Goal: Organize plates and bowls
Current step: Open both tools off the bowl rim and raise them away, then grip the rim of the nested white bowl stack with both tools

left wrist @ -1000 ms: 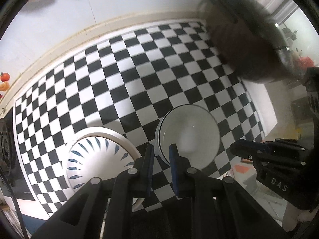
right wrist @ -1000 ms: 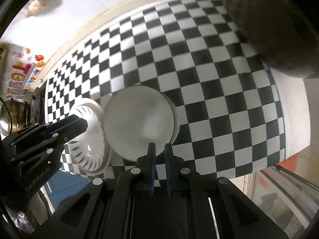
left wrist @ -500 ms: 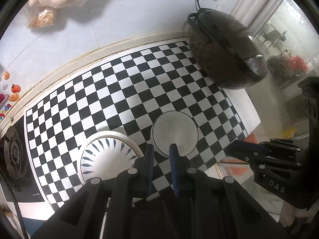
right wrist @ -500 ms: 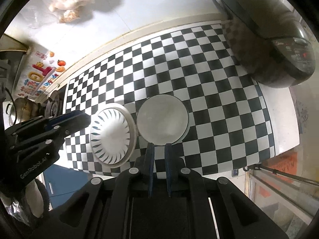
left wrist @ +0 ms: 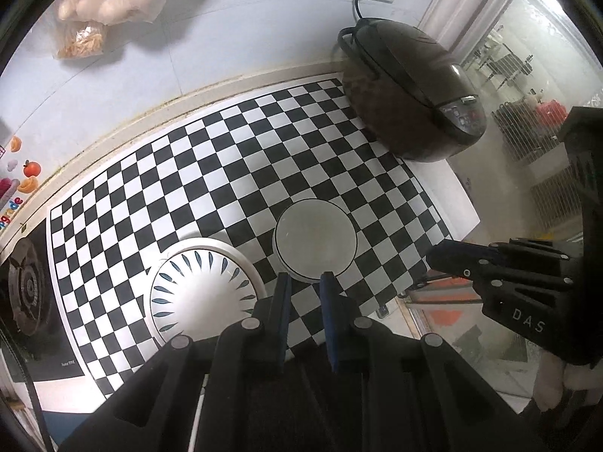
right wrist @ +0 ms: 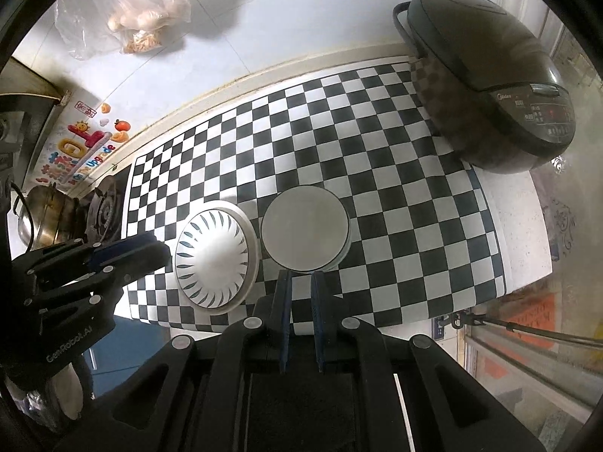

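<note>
Nearest the left wrist camera, the left gripper (left wrist: 304, 280) is held above the counter's front edge, its blue-padded fingers (left wrist: 283, 301) parted by a narrow gap with nothing gripped between them. Likewise, the right gripper (right wrist: 300, 278) is seen with a slim gap between its fingers (right wrist: 285, 301), and nothing is held. Just beyond both, two dishes are set side by side on the checkered mat (right wrist: 377, 188): a white plate with blue petal marks (right wrist: 215, 258) to the left and a plain white bowl with a dark rim line (right wrist: 304, 226) to the right, almost touching. Farther back, a dark rice cooker (right wrist: 486, 79) is placed at the mat's right rear corner. On the wall behind, plastic bags (right wrist: 139, 11) are hung.
</note>
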Action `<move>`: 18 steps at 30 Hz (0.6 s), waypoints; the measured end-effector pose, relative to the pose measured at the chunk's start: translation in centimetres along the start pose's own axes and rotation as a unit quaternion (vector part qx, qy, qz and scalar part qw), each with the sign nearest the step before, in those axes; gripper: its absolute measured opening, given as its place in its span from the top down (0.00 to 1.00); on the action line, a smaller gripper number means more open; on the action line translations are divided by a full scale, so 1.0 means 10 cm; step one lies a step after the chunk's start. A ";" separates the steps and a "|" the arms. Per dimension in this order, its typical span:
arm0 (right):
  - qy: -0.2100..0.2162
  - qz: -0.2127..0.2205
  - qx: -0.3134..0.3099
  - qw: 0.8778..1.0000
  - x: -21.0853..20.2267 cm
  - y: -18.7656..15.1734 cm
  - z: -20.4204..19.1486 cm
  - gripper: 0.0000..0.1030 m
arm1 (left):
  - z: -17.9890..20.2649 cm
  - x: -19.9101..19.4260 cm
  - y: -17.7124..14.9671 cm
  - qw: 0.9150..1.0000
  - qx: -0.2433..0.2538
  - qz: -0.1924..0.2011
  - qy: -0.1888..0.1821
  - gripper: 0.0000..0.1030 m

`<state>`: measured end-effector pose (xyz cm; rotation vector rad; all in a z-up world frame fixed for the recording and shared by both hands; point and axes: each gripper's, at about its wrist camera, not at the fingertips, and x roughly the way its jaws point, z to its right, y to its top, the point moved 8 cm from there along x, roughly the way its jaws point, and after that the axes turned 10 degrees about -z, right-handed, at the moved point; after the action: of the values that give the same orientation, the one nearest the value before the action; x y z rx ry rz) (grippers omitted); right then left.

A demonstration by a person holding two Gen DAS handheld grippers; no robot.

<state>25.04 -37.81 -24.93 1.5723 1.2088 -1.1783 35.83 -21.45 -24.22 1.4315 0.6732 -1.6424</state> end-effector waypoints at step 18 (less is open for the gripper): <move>0.020 -0.040 0.048 0.998 0.59 0.20 0.39 0.16 | -0.46 0.96 0.37 0.987 -0.097 -0.080 -0.096 0.78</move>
<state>26.86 -40.68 -31.43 1.6385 1.2673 -1.2784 41.40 -21.85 -34.04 1.0874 0.8294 -1.7583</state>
